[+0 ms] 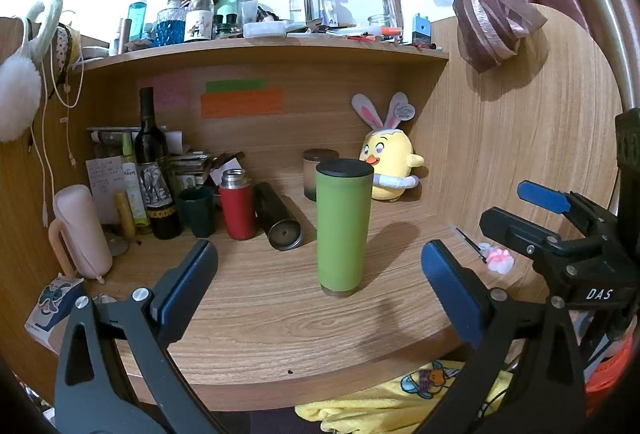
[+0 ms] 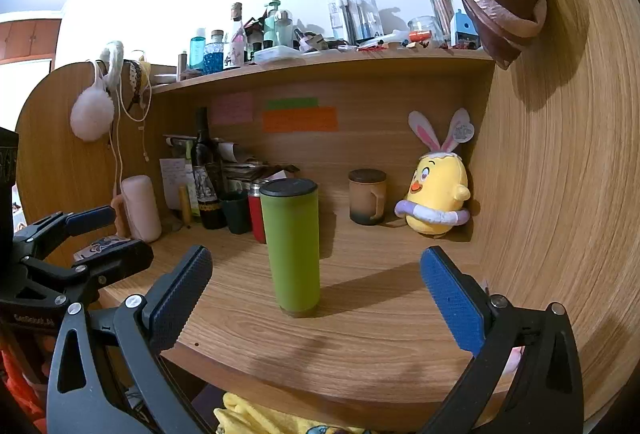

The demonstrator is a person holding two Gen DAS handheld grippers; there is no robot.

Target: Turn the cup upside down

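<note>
One green cup stands upright on the desk, black lid up and brown base down, roughly midway between the front edge and the back wall, touching nothing else. My left gripper hangs over the front edge with its two blue pads spread wide, the cup showing in the gap beyond them, untouched. My right gripper hangs over the same edge, its two pads equally wide apart and pinching nothing; the cup sits between and past them.

Toward the back left corner I count one red flask, one dark green cup, one black tumbler lying on its side with its end facing me, one dark wine bottle and one pale pink case. Near the back wall behind the green cup stands one brown mug, and in the back right corner one yellow chick plush with two rabbit ears. Three coloured notes are stuck to the back wall: one pink, one green, one orange.
</note>
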